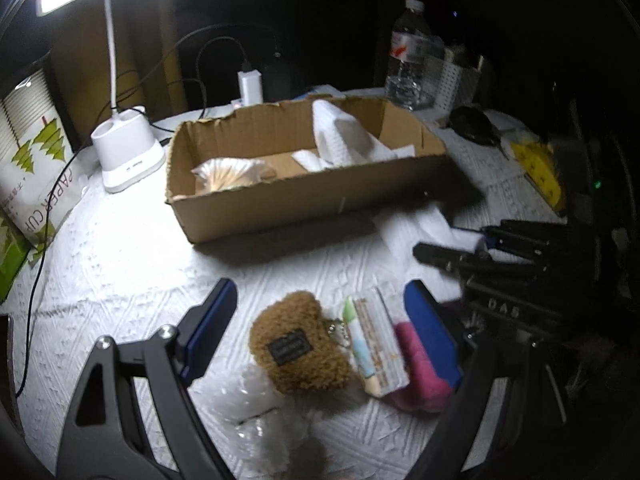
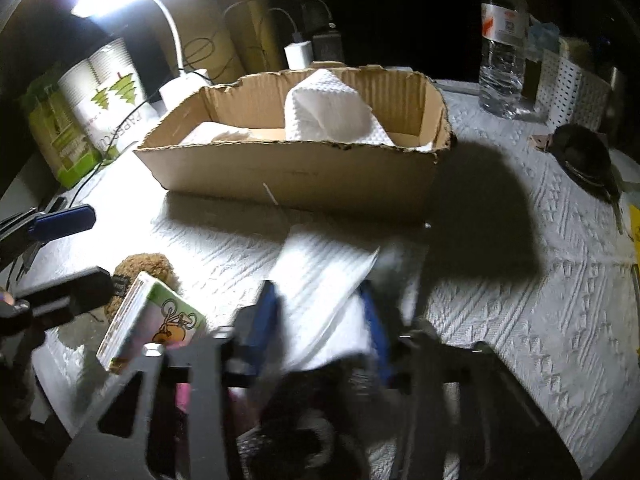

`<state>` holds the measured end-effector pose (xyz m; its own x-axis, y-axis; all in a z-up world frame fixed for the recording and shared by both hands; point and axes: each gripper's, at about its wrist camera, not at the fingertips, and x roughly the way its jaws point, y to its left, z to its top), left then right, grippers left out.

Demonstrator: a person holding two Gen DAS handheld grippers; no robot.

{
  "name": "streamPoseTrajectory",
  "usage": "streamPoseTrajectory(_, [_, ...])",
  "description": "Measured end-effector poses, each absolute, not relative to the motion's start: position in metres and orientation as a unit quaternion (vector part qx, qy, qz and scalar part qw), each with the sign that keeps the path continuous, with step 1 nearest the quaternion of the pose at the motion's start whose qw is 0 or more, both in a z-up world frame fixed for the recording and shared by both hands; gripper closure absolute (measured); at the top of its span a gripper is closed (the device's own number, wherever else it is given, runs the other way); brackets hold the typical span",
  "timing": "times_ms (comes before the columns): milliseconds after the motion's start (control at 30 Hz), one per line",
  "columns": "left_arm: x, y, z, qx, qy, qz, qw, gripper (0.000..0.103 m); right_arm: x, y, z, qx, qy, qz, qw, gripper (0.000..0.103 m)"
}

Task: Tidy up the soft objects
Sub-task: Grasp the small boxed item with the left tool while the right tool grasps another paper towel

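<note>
My left gripper (image 1: 320,294) hangs open low over the white table cover. A brown plush pouch (image 1: 296,344), a tissue packet (image 1: 376,344) and a pink cloth (image 1: 420,372) lie between its blue pads. The pads touch none of them. My right gripper (image 2: 320,292) is shut on a folded white paper towel (image 2: 320,264) in front of the cardboard box (image 2: 300,176). In the left wrist view it shows at the right (image 1: 480,256). The box (image 1: 304,200) holds a white towel (image 1: 340,136) and a bag of swabs (image 1: 232,174).
A white desk lamp (image 1: 128,152) and a paper cup pack (image 1: 36,160) stand left of the box. Behind it are a charger (image 1: 250,86), a water bottle (image 1: 412,52) and a white basket (image 1: 456,76). A dark object (image 2: 580,160) lies at the right.
</note>
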<state>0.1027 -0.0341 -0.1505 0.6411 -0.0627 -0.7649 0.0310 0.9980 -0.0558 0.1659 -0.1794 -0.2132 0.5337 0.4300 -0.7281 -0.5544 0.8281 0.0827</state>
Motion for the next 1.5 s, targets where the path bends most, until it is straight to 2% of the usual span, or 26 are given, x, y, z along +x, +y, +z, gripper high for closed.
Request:
streamPoseTrajectory(67, [0.102, -0.041, -0.152, -0.004, 0.422, -0.027, 0.906, 0.017, 0.164, -0.182, -0.209, -0.074, 0.38, 0.287, 0.876, 0.087])
streamPoseTrajectory(167, [0.103, -0.052, -0.155, 0.014, 0.425, -0.034, 0.904, 0.021, 0.161, -0.193, -0.199, -0.052, 0.362, 0.294, 0.883, 0.088])
streamPoseTrajectory(233, [0.104, -0.058, -0.159, 0.02, 0.435, -0.04, 0.9, 0.038, 0.158, -0.199, -0.192, -0.039, 0.352, 0.299, 0.886, 0.088])
streamPoseTrajectory(600, [0.111, -0.075, -0.178, 0.028, 0.466, -0.062, 0.882, 0.073, 0.148, -0.232, -0.164, -0.015, 0.315, 0.298, 0.901, 0.09])
streamPoseTrajectory(967, [0.105, -0.071, -0.161, 0.018, 0.448, -0.077, 0.89, 0.078, 0.14, -0.234, -0.156, -0.017, 0.302, 0.301, 0.904, 0.09])
streamPoseTrajectory(1500, [0.094, -0.041, -0.124, -0.028, 0.4, -0.092, 0.912, 0.079, 0.137, -0.215, -0.128, -0.042, 0.283, 0.308, 0.907, 0.09])
